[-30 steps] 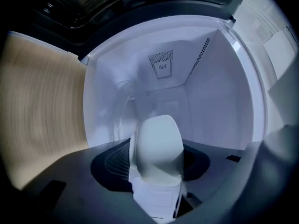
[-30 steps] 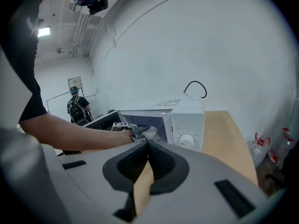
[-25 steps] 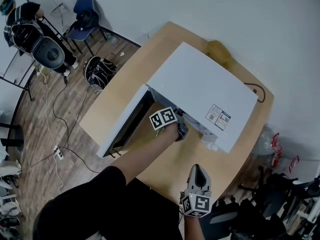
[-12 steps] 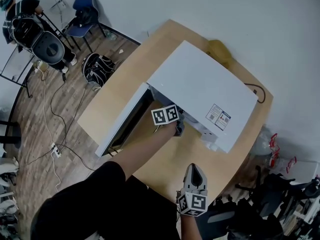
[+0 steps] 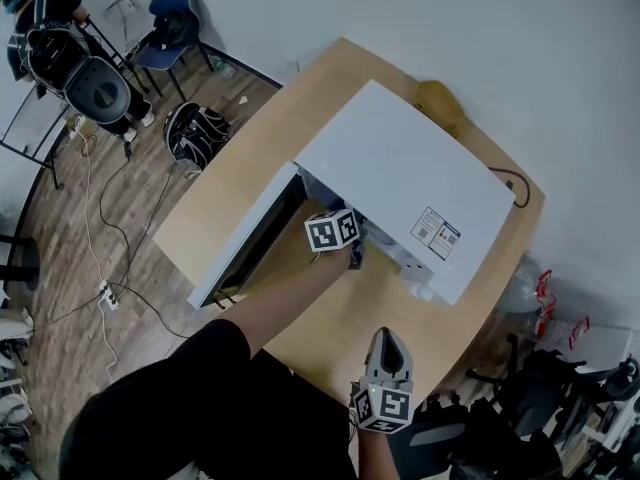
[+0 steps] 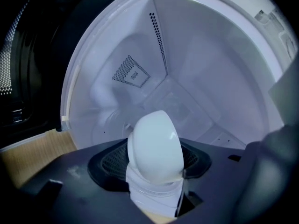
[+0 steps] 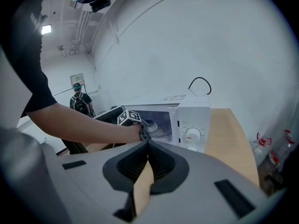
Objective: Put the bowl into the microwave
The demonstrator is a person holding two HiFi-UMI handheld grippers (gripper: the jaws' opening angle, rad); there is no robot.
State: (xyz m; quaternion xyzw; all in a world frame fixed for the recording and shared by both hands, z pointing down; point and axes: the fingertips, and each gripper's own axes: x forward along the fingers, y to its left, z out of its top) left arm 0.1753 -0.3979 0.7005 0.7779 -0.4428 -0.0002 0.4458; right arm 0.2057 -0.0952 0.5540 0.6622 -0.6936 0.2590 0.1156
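Observation:
The white microwave (image 5: 400,183) sits on a wooden table (image 5: 215,193) with its door (image 5: 245,243) swung open to the left. My left gripper (image 5: 355,253) reaches into the opening, its tips hidden under the microwave's top. In the left gripper view the white bowl (image 6: 155,146) is tilted between the jaws, in front of the pale cavity (image 6: 187,73). The jaws have just been opening, with the bowl's rim still in their gap. My right gripper (image 5: 390,336) hangs shut and empty over the table's near edge. It faces the microwave's control panel (image 7: 192,122) and the left gripper (image 7: 142,127).
A yellowish object (image 5: 438,101) and a black cable (image 5: 515,183) lie behind the microwave. On the floor at the left are a dark bag (image 5: 195,136), chairs (image 5: 170,28), cables and a seated person (image 5: 45,13). Bottles (image 5: 548,288) stand to the right of the table.
The left gripper's marker cube has rolled and shifted slightly toward the microwave's opening. The right gripper has stayed where it was.

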